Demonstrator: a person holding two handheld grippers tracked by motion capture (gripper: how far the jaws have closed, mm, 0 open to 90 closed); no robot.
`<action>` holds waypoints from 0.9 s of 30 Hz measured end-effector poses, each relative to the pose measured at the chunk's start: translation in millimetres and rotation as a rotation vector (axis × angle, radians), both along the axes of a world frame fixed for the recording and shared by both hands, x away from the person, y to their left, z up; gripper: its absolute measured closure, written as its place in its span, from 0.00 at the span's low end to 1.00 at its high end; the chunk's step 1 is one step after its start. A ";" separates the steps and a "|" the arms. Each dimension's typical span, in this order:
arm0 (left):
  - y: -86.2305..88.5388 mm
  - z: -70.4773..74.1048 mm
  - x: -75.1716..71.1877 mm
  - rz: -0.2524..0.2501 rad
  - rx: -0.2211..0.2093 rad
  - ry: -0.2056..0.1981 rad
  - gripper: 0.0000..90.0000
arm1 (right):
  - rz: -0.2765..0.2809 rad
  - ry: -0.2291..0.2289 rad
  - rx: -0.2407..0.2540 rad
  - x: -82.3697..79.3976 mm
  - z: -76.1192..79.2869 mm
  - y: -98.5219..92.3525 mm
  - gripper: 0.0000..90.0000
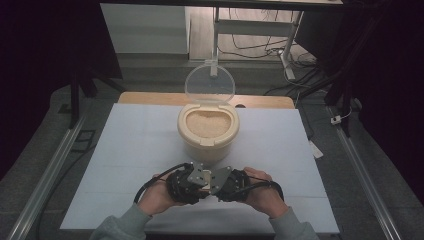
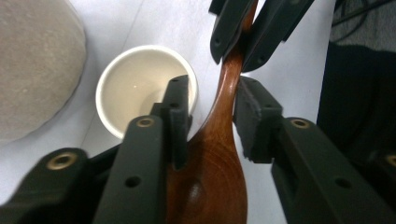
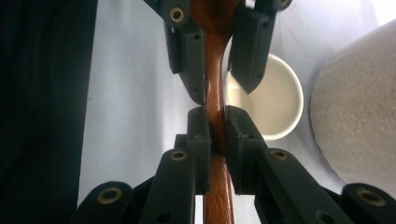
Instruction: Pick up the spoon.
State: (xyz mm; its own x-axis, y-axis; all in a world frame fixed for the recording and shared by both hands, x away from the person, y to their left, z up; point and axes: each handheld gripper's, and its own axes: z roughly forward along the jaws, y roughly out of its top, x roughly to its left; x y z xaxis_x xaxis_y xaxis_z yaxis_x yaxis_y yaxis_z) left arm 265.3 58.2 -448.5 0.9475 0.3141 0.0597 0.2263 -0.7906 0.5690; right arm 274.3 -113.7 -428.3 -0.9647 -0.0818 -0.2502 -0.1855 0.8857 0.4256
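Right tongs [image 3: 215, 119] clamp the spoon [image 3: 215, 88] handle; left tongs [image 2: 210, 112] sit slightly open around its neck; rice [image 1: 208, 123] unscooped, cup [image 2: 135, 84] empty

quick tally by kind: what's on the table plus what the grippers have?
Rice container, lid open: 1
Small white cup: 1
Wooden spoon: 1
Gripper: 2 (left gripper, right gripper)
Total: 5
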 end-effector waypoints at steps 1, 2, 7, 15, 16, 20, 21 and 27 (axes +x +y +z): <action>-0.1 -0.7 0.3 -0.011 0.001 0.008 0.76 | 0.005 0.002 0.000 -0.6 0.2 -0.3 0.89; -0.3 -1.3 0.3 -0.018 0.001 0.012 0.76 | 0.005 0.002 0.000 -0.6 0.2 -0.3 0.89; -2.3 -3.9 -1.0 -0.058 0.017 0.031 0.81 | 0.046 -0.010 -0.018 -3.6 -0.3 0.6 0.89; -3.9 -9.3 -0.9 -0.086 0.020 0.050 0.85 | 0.067 -0.010 -0.031 -5.3 -4.0 2.8 0.89; -3.4 -8.9 -1.0 -0.082 0.016 0.045 0.85 | 0.067 -0.010 -0.031 -5.3 -4.0 2.8 0.89; 0.9 -7.5 -1.4 -0.020 -0.035 0.008 0.87 | -0.031 0.022 0.113 2.0 2.4 -8.1 0.77; 3.4 -5.7 -0.2 -0.021 -0.028 0.002 0.87 | -0.069 0.042 0.155 3.5 6.2 -13.0 0.74; 10.7 -2.8 1.3 0.026 -0.064 -0.040 0.87 | -0.282 0.063 0.427 11.9 17.1 -42.6 0.53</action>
State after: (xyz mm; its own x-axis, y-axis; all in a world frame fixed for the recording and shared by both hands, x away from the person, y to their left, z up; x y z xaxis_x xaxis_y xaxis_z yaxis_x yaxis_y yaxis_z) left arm 266.6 68.9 -451.3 0.9364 0.3427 0.0760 0.2223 -0.7466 0.6270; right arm 286.2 -156.3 -411.2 -0.9488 0.2805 -0.1451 0.0734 0.6427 0.7626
